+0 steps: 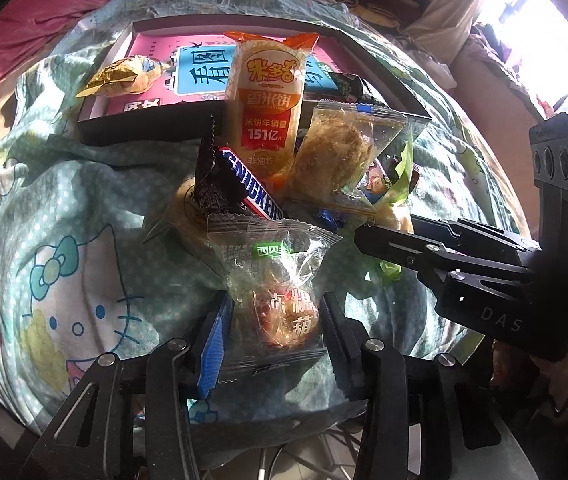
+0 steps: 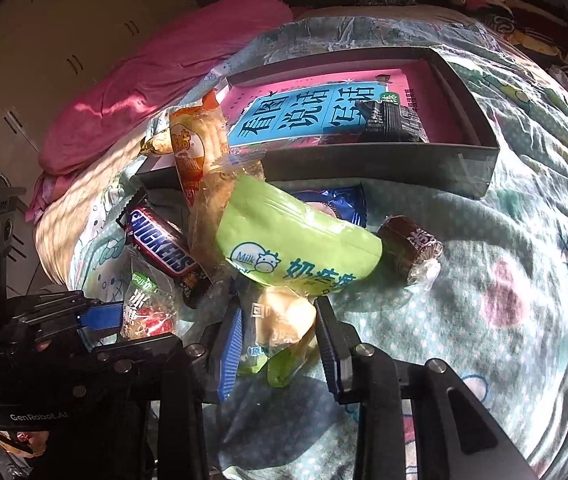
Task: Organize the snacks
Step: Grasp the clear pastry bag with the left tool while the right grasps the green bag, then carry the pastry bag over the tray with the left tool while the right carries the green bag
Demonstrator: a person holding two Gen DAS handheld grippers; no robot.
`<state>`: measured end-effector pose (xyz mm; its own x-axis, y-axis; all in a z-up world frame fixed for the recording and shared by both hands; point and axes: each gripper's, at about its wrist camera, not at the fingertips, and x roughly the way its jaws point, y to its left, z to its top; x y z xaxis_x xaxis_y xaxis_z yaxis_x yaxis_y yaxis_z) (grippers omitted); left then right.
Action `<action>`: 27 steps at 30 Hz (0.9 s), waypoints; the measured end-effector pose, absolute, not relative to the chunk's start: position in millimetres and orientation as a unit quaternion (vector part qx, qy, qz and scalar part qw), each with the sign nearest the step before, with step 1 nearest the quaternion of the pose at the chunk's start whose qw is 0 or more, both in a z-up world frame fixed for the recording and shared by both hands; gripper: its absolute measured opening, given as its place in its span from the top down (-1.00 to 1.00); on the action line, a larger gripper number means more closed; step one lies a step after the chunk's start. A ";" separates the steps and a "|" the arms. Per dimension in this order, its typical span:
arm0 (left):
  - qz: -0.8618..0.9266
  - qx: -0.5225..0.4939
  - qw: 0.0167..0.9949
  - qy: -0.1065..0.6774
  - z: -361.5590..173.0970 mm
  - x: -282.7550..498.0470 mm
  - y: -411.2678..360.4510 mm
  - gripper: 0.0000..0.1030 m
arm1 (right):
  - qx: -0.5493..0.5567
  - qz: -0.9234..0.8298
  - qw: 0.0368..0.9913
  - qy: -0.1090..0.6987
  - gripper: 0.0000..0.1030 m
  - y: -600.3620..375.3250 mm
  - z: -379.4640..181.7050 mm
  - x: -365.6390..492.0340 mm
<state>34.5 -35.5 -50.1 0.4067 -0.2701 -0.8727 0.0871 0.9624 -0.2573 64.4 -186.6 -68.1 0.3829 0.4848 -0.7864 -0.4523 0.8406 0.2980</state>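
A heap of snacks lies on a cartoon-print bedsheet in front of a dark shallow box. My left gripper is shut on a clear packet of red candied fruit at the heap's near edge. Behind it lie a Snickers bar, an orange rice-cracker packet and a clear pastry packet. My right gripper is shut on the lower end of a green milk-snack bag. In the left wrist view the right gripper reaches in from the right.
The box holds a pink-and-blue book, a dark packet and a yellow packet. A brown wrapped roll and a blue packet lie beside the green bag. A pink blanket is bunched behind.
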 end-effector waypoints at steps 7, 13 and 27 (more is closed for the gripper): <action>-0.121 -0.103 0.837 0.523 -41.4 28.8 -29.4 0.20 | 0.058 0.275 0.837 0.470 0.32 -204.7 -58.2 64.7; -0.124 -0.116 0.851 0.497 -21.1 24.8 -19.4 0.21 | 0.096 0.269 0.850 0.444 0.32 -223.8 -43.4 66.4; -0.097 -0.119 0.879 0.452 10.9 27.6 1.3 0.21 | 0.102 0.267 0.872 0.397 0.32 -232.0 -21.7 70.0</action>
